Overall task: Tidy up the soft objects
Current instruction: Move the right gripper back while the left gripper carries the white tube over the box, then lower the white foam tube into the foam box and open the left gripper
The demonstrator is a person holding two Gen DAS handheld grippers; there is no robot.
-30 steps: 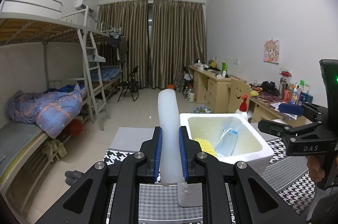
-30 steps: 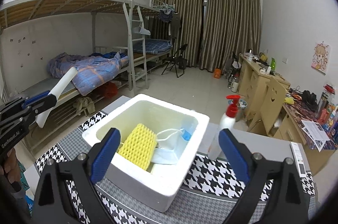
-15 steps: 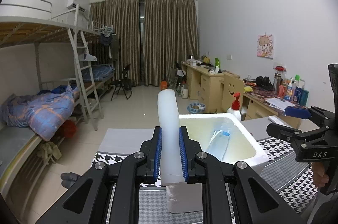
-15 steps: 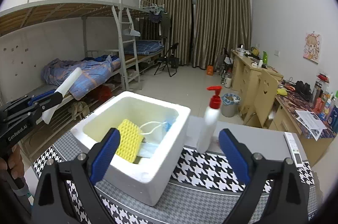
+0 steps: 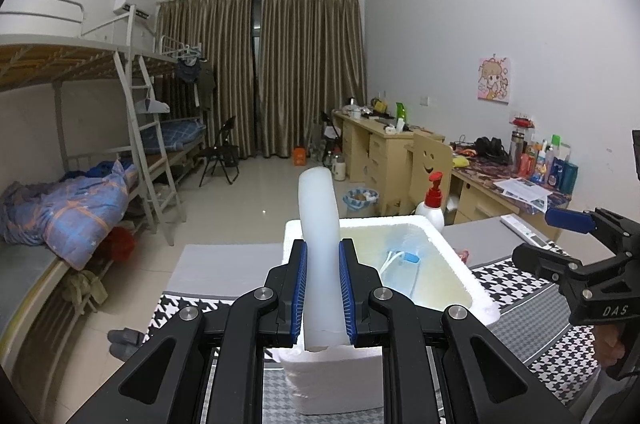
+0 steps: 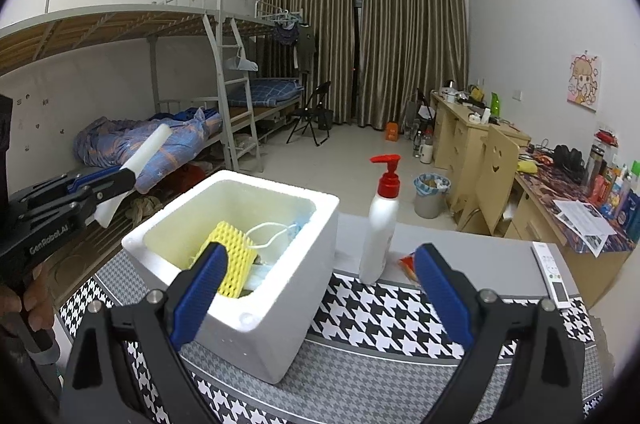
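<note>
My left gripper (image 5: 323, 288) is shut on a white foam tube (image 5: 320, 224), which stands up between the blue pads, just left of a white foam box (image 5: 460, 264). In the right wrist view the same tube (image 6: 144, 154) sticks out of the left gripper (image 6: 116, 184) at the left edge, apart from the box (image 6: 280, 304). Inside the box lie a yellow foam net (image 6: 236, 264) and a blue face mask (image 6: 298, 222). My right gripper (image 6: 316, 284) is open with nothing between its fingers, near the box's front right.
A white pump bottle (image 6: 380, 220) with a red top stands right of the box on the houndstooth table mat (image 6: 392, 312). A red packet (image 6: 408, 262) and a white remote (image 6: 554, 272) lie further right. Bunk beds stand at the left, desks at the right.
Both grippers shifted sideways, so the box and bottle slid across each view. The left gripper kept its hold on the tube; the right stayed open.
</note>
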